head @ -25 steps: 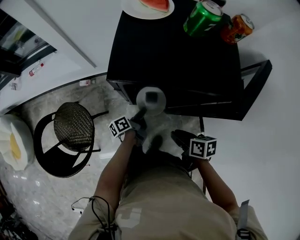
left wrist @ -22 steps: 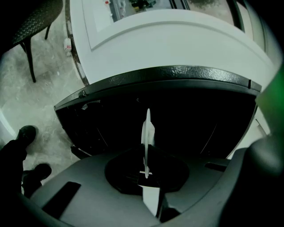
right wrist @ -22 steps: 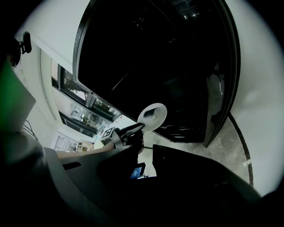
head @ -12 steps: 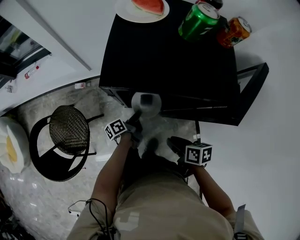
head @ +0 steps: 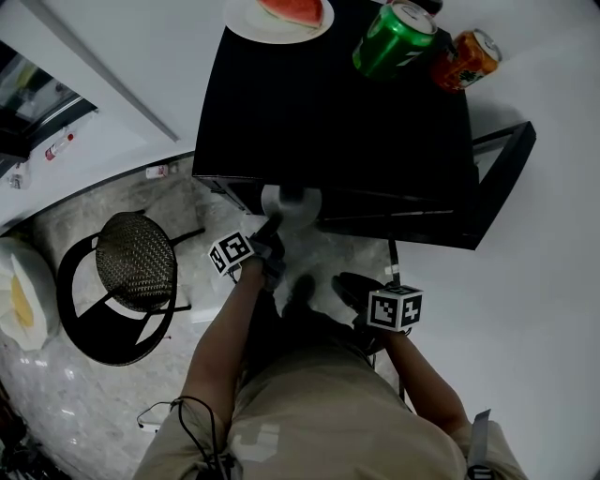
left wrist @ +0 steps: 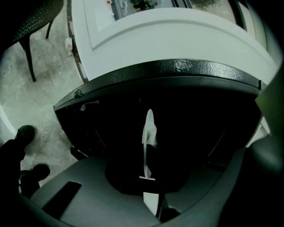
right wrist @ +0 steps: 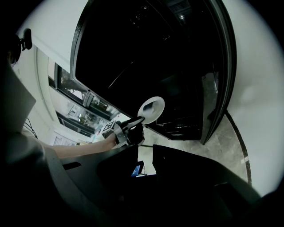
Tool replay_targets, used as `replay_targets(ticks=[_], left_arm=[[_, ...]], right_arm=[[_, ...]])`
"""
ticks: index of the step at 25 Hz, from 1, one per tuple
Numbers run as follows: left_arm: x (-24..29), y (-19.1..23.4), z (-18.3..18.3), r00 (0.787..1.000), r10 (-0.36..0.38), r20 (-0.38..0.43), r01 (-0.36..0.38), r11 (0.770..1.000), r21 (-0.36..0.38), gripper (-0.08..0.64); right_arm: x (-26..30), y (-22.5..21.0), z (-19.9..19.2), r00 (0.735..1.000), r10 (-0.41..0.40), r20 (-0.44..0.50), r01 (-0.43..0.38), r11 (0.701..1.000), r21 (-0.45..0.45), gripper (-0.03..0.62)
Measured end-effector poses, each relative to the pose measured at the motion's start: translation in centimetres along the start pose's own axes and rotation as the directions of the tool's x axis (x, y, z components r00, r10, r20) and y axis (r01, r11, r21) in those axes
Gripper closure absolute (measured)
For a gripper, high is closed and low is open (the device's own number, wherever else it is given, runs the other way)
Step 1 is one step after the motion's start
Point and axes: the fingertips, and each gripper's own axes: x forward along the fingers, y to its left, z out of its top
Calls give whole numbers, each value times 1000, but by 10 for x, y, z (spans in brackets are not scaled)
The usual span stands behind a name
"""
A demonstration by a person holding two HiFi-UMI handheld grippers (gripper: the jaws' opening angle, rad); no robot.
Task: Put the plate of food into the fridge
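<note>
At the open front of the black fridge (head: 337,112), the white plate (head: 292,201) is held out on the stretched left arm, its rim clamped in the left gripper (head: 274,225) and seen edge-on only in the left gripper view, while the right gripper (head: 347,281) is held low, tilted downward, jaws apart and empty.

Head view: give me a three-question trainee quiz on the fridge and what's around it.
1. True or false: the fridge door stands open.
2. Fill in: the plate at the fridge opening is gripped by the ___ gripper.
3. What sits on the fridge top with the watermelon plate? A a green can and an orange can; B a kettle; C a bowl.
Key: 1 true; 2 left gripper; 3 A.
</note>
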Motion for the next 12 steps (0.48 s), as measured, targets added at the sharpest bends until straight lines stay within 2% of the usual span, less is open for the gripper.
replay_targets(ticks=[8,12], left_arm=[[9,-2,3,1000,-3,-5,3,1000,3,540],[11,-2,4,1000,-5,-1,5,1000,7,541]], right_arm=[[11,5,-8,999,-24,-47,21,997,-69,482],[17,8,-10,998,-26,-56,21,997,-73,482]])
